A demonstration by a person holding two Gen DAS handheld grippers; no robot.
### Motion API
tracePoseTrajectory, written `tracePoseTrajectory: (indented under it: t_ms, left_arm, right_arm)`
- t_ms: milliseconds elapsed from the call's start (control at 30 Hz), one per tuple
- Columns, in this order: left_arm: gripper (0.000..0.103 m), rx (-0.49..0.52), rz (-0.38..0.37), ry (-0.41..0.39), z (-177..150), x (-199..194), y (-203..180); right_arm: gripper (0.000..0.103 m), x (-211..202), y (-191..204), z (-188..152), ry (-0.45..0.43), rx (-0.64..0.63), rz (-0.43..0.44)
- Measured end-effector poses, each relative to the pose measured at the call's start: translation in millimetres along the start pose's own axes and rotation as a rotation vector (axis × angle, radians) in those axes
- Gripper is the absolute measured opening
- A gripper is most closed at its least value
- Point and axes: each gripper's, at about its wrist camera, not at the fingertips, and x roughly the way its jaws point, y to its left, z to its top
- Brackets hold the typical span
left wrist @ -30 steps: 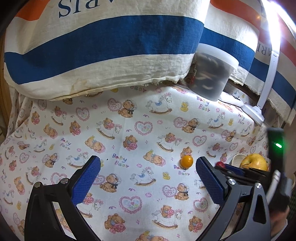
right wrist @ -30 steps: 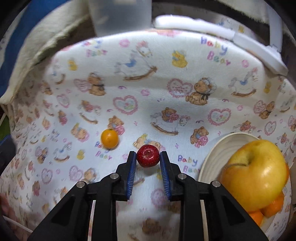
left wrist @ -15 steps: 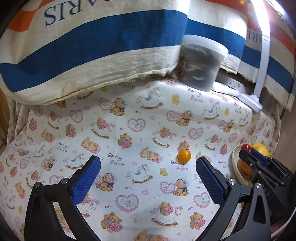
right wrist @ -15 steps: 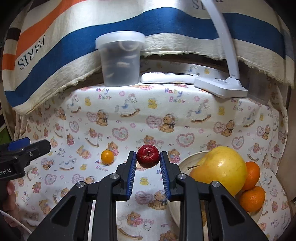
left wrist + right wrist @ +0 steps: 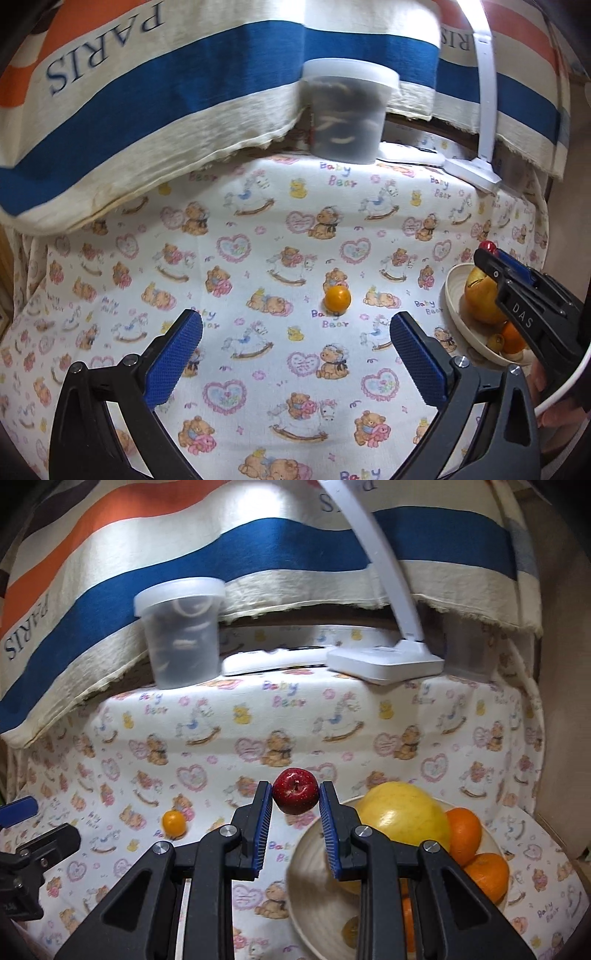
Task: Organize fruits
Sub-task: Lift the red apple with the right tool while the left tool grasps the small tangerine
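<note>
Right gripper (image 5: pixel 296 800) carries a small red apple (image 5: pixel 296 791) just left of the bowl (image 5: pixel 301 871), release pending; left gripper (image 5: pixel 295 356) wide, empty

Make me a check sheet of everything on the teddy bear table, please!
Surface: teddy-bear print cloth covers the table.
Job's things: small red apple held; small orange fruit loose on the cloth; bowl holds a big yellow apple and oranges.
Clutter: lidded plastic tub, remote, lamp base.
Grippers: right gripper fingers shut on the red apple; left gripper open, empty.
Cables: white cable by the right hand.
Surroundings: striped PARIS cloth behind.
</note>
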Motion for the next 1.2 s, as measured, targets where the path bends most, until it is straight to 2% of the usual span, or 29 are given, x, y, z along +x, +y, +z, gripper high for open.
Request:
tracePoseTrajectory:
  t_ms: [67, 233, 333, 433, 467, 533, 667, 767, 833, 933, 1000, 1067, 1133, 1200]
  left_arm:
    - [0.101, 0.001, -0.017, 0.016, 4, 6, -1]
    - [0.100, -0.018, -0.061, 0.115, 16, 38, -11]
    - [0.096, 0.009, -0.050, 0.132, 25, 55, -23]
    - [0.095, 0.034, 0.014, 0.133, 26, 71, -36]
    - [0.094, 0.035, 0.018, 0.136, 25, 77, -39]
    - [0.083, 0.048, 0.002, 0.163, 23, 89, -47]
    - [0.081, 0.062, -0.004, 0.174, 24, 102, -55]
    - [0.080, 0.024, -0.029, 0.164, 21, 109, -53]
    - [0.076, -0.016, -0.056, 0.209, 20, 118, -46]
    - [0.075, -0.097, -0.094, 0.218, 19, 121, -28]
    - [0.073, -0.117, -0.075, 0.226, 18, 122, -21]
    - [0.064, -0.110, -0.064, 0.258, 17, 126, -20]
    - [0.048, -0.103, -0.078, 0.291, 16, 132, -18]
    - [0.032, -0.091, -0.059, 0.312, 16, 136, -20]
  right_arm:
    - [0.027, -1, -4, 1, -0.004, 0.016, -0.005]
    - [0.027, 1, -3, 1, 0.004, 0.002, -0.026]
    - [0.027, -2, -1, 1, -0.009, -0.005, -0.031]
    - [0.027, -3, -1, 0, -0.011, -0.010, -0.037]
    - [0.027, -3, -1, 0, -0.013, -0.008, -0.041]
    - [0.027, -4, -2, 0, -0.015, -0.008, -0.046]
    - [0.027, -4, -1, 0, -0.014, -0.014, -0.045]
    - [0.027, -3, -1, 0, -0.008, -0.016, -0.042]
    - [0.027, -3, -2, 0, -0.006, -0.013, -0.044]
    - [0.027, -3, 0, 0, -0.006, -0.023, -0.042]
    - [0.027, -3, 2, 0, -0.006, -0.035, -0.042]
    - [0.027, -3, 4, 0, -0.009, -0.048, -0.043]
    - [0.027, -4, 5, 0, -0.012, -0.050, -0.043]
    - [0.027, -5, 5, 0, -0.014, -0.048, -0.044]
